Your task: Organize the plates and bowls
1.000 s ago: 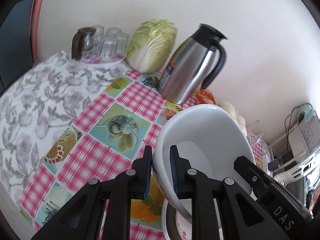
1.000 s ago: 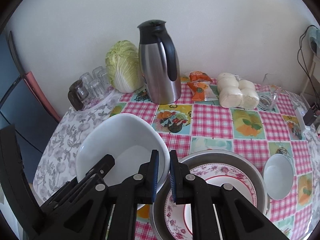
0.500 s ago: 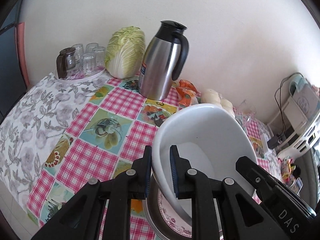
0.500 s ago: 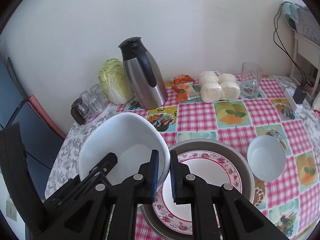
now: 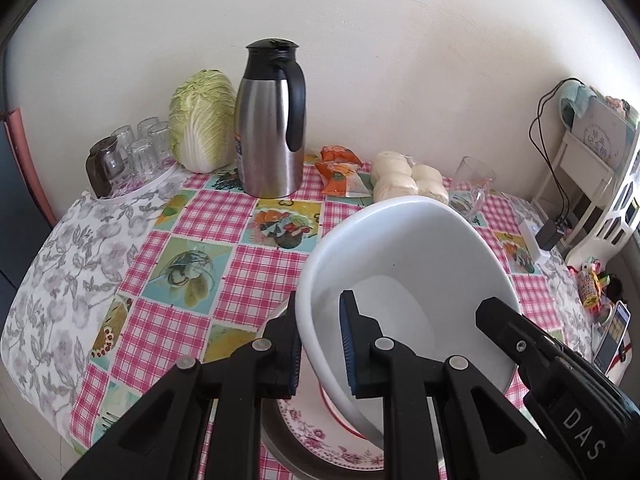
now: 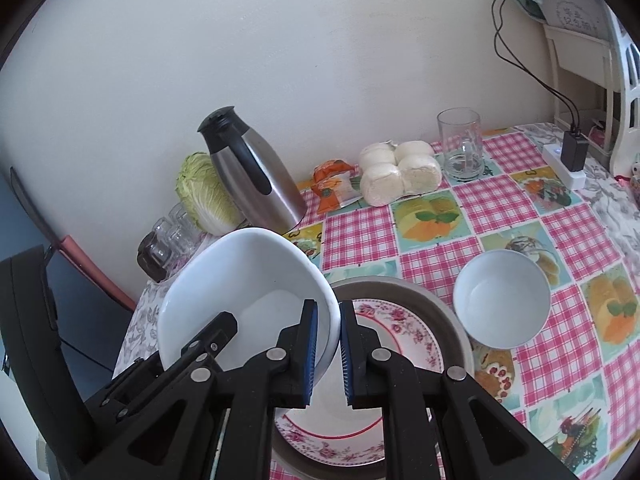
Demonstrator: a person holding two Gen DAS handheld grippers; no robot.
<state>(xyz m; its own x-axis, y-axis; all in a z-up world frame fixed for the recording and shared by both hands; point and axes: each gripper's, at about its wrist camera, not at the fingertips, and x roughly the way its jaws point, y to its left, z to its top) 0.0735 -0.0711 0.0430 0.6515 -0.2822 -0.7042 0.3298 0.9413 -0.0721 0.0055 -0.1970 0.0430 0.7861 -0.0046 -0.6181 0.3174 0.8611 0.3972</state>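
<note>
Left tool point(image 5: 320, 344) clamped on the left rim of the large white bowl point(image 5: 404, 276), one finger outside the wall, one inside. Right tool point(image 6: 328, 350) pinches the same bowl's right rim. So the bowl is held at opposite edges, tilted, in the air over the floral plate point(image 6: 394, 336), which sits inside a grey metal basin point(image 6: 448, 316) on the bench point(image 5: 200, 264).

Handling guess: glazed ceramic, stiff, probably heavy for its size, slick under the pads, chips if dropped; rim grips on both sides look right, keep it level. Small white bowl point(image 6: 502, 298) just right of the basin, upright, free: lighter, take by its rim.

Hidden: bowl's underside and base, most of the plate in the left view, basin's near edge behind the tools. Can't tell whether the bowl touches the plate.
</note>
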